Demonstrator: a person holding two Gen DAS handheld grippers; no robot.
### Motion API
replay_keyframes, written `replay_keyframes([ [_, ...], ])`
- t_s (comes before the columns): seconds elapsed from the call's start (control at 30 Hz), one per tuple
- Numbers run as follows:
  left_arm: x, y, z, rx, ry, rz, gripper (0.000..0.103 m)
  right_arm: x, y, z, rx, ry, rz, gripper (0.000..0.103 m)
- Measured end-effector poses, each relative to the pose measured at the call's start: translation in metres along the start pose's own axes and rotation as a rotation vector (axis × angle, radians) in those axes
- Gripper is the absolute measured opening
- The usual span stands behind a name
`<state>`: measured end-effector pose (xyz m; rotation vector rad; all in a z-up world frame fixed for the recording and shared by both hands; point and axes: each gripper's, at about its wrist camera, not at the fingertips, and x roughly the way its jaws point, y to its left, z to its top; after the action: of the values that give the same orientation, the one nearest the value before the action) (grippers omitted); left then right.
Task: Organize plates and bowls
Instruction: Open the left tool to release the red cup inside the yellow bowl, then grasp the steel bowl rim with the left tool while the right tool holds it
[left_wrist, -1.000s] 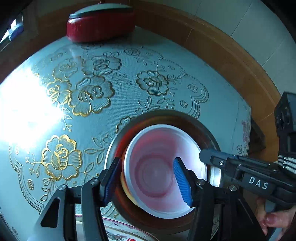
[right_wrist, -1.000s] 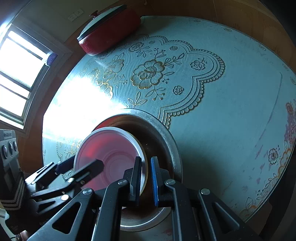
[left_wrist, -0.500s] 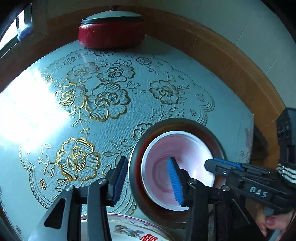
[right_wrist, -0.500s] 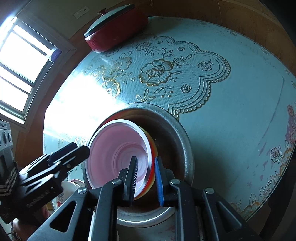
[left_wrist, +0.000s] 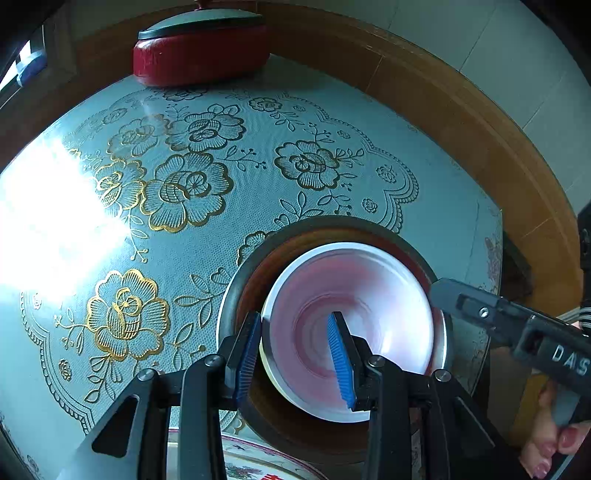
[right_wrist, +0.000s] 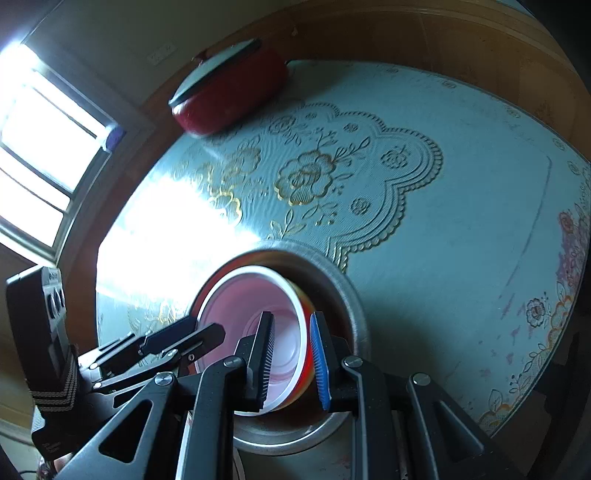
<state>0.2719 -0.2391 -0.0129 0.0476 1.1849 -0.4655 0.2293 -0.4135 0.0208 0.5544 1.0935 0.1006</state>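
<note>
Red plastic bowl with white-pink interior (left_wrist: 369, 314) | upright, nested inside wide round metal basin (left_wrist: 236, 295) | decorated plate rim (left_wrist: 258, 461) lay just beside the basin, mostly hidden

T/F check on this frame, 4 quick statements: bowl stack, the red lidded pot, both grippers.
1. The white-lined bowl sits inside the metal basin. True.
2. The red lidded pot sits inside the basin. False: it stands at the table's far edge.
3. The left gripper straddles the bowl's rim. True, its jaws closing.
4. The right gripper is clamped shut on nothing. False: its jaws are opening with the bowl's rim between them.
</note>
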Motion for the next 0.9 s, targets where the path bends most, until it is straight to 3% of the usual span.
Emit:
replay_keyframes([
  [0.1,-0.014,0.006,0.001,-0.017,-0.037,-0.005,0.041,-0.006,-0.008,0.001,0.017,-0.030,-0.009,0.021],
  [0.27,-0.030,0.027,0.006,-0.061,-0.101,0.064,0.060,-0.001,-0.024,-0.002,0.044,-0.009,-0.050,0.024],
  [0.5,-0.017,0.052,0.005,-0.086,-0.046,0.123,0.062,0.014,-0.033,-0.009,0.050,0.032,-0.068,0.027],
  [0.67,-0.005,0.063,0.000,-0.118,-0.003,0.096,0.063,0.021,-0.042,-0.013,0.078,0.045,-0.061,0.027],
  [0.9,-0.002,0.053,0.000,-0.060,-0.007,0.110,0.063,0.031,-0.043,-0.014,0.081,0.061,-0.045,0.027],
])
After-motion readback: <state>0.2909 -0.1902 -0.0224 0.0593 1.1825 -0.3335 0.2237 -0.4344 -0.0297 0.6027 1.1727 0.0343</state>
